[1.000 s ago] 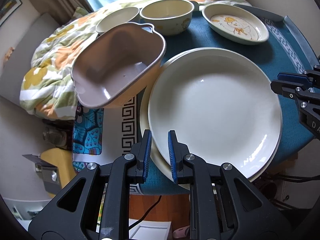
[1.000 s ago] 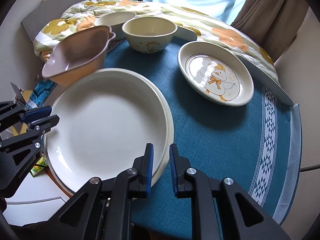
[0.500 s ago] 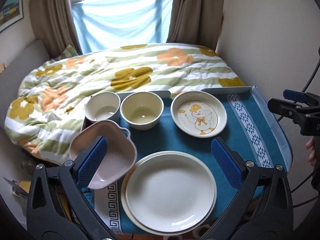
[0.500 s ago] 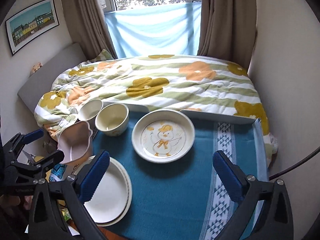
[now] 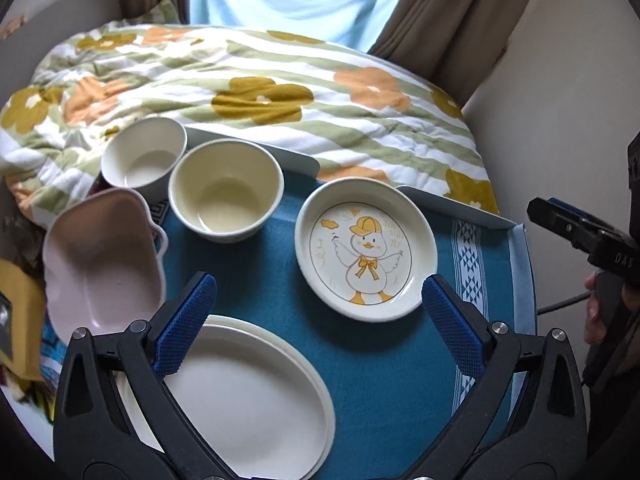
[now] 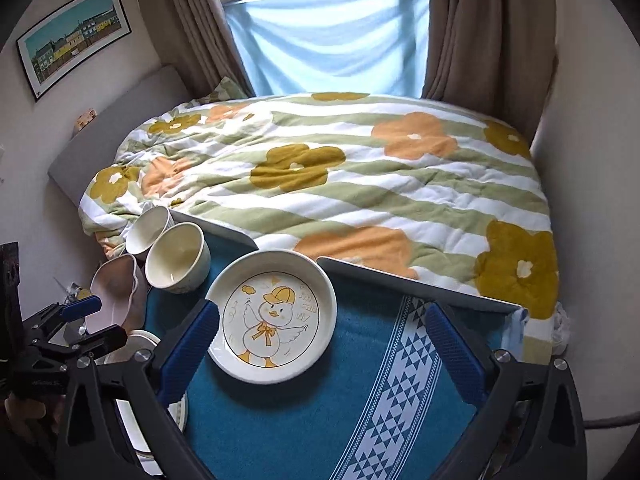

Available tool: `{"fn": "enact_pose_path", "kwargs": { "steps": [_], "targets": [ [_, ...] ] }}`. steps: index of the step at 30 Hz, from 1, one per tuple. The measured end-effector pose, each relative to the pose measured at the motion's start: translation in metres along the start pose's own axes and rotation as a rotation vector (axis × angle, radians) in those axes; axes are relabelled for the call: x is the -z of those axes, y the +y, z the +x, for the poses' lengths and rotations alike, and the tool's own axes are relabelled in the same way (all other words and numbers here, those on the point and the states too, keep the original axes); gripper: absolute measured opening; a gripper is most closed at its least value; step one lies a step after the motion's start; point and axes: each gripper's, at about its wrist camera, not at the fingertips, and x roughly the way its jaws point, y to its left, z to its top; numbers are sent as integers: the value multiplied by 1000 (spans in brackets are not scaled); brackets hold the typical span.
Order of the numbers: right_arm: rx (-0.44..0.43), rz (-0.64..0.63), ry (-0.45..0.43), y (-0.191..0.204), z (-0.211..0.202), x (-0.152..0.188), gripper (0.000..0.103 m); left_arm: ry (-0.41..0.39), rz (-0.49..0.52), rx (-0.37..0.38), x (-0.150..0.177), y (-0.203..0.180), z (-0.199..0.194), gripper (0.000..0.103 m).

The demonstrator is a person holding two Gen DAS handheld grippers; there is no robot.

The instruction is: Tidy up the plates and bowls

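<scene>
A: Both our claws stand wide apart and hold nothing: the left gripper hangs over the near edge of the teal woven cloth, and the right gripper frames the shallow white ceramic dish with the duck drawing without touching it.

B: And the rest? We see two plain white round plates stacked near left, the pale pink moulded bowl with small handles at the left edge, and the cream round bowl and smaller white bowl side by side at the far left.

A: We judge nothing sorted beyond that plate stack. If we take the duck dish next, we should come down over its rim, one pad inside, one outside.

B: Agreed, and lift it level; glazed rims probably slip.
</scene>
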Motion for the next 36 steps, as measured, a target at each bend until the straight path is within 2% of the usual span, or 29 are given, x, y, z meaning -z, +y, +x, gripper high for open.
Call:
{"fn": "enact_pose_path", "kwargs": {
  "steps": [2,4,6,7,9,15,20,21,28,31,36],
  "targets": [
    [-49,-1,48,-11,26,-2,102,35,-55,1,-1,2,24,90],
    [-101,4,95,-21,53,-1,92,75,-112,3,0,6,49,80],
    [-135,1,150,-29,79,1,78,112,-152,-6,3,10,71,69],
    [-151,0,171,-32,91,3,75,126,-159,-13,4,10,81,66],
    [-192,12,204,-38,110,7,65,149,-165,-24,7,8,97,54],
    [-274,23,273,-43,146,16,52,187,-180,-42,12,3,122,37],
    [-307,-21,296,-36,163,14,35,200,-202,-54,12,8,131,30],
    [-310,-28,299,-35,165,14,34,202,-206,-53,12,8,132,25],
    [-317,-33,307,-36,175,15,24,221,-220,-60,11,12,139,16],
    [-326,-34,314,-35,179,17,16,221,-229,-54,10,14,140,15],
    [-332,-36,314,-35,180,16,15,223,-232,-56,10,13,140,15]
  ]
}}
